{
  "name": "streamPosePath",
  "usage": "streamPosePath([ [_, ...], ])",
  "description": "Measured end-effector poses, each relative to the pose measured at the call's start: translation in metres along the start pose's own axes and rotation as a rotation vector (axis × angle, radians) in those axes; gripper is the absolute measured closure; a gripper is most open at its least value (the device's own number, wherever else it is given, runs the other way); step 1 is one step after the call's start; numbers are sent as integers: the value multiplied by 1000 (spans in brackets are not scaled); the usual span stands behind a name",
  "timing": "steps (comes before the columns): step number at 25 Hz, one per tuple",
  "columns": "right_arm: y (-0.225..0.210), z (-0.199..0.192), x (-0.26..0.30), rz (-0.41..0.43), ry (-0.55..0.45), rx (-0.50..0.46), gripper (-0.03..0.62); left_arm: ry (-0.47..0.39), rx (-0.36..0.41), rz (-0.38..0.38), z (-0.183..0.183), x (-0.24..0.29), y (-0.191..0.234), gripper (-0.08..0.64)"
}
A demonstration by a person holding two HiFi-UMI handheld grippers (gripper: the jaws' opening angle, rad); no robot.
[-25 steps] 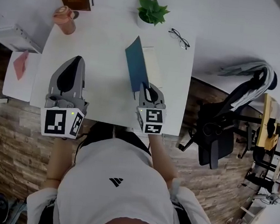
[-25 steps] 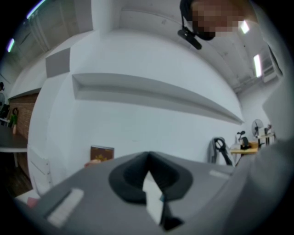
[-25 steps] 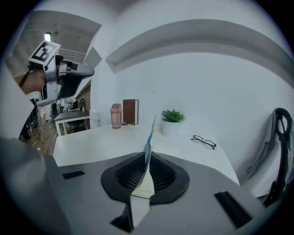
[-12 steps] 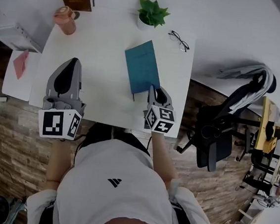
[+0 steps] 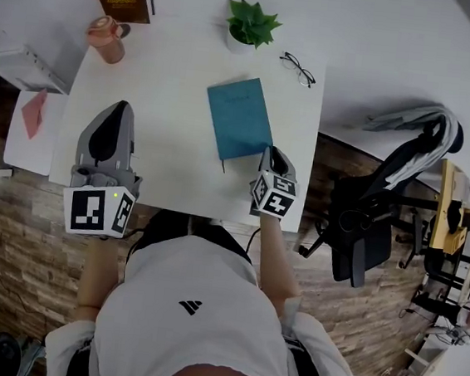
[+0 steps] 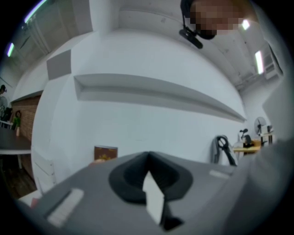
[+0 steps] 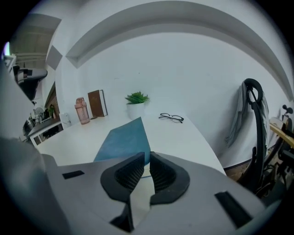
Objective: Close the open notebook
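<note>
1. At the near right of the table (image 5: 171,76), the tips of the right hand-held gripper (image 5: 270,152) are just beside the near right corner of the teal notebook (image 5: 239,118). The notebook lies flat with its cover down, right of the table's middle, so the task looks done. The main risk is that the closing jaws pinch or hook that corner. Drawing the hand away would then lift the cover open or drag the notebook toward the near edge.
2. A sideways knock from the same gripper could turn the notebook or slide it toward the table's right edge, which is near.
3. Farther back, the glasses (image 5: 299,65) and the potted plant (image 5: 252,22) stand apart from the notebook. Only a hard forward shove would push it into them.
4. The right hand-held gripper's jaws stand a narrow slit apart and are closing. Nothing sits between the ribbed pads. The notebook's corner shows just past the tips, with bare table under the gap. I cannot tell whether a tip touches the cover. It grasps nothing.
5. The left hand-held gripper (image 5: 116,110) hangs over the near left of the table, well apart from the notebook. Its jaws are clenched tip to tip on nothing, and it touches nothing.
</note>
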State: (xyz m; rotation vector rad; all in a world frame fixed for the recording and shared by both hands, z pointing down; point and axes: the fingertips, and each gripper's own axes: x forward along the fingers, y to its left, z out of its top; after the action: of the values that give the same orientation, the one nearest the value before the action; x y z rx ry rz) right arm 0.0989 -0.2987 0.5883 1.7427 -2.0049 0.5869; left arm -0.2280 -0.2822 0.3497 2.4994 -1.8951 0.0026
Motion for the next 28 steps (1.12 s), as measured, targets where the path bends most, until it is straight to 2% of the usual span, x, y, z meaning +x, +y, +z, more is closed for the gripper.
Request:
streamPosePath([
  [8, -4, -21, 18, -36, 147, -122, 555, 9, 6, -1, -1, 0, 4, 551],
  [15, -4, -28, 24, -49, 205, -179, 557, 13, 2, 19, -3, -6, 9, 551],
  [21, -3, -25, 23, -31, 182, -154, 557, 9, -2, 33, -4, -12, 10, 551],
  [28, 0, 3, 1, 7, 32, -107, 549, -1, 1, 29, 1, -15, -2, 551],
])
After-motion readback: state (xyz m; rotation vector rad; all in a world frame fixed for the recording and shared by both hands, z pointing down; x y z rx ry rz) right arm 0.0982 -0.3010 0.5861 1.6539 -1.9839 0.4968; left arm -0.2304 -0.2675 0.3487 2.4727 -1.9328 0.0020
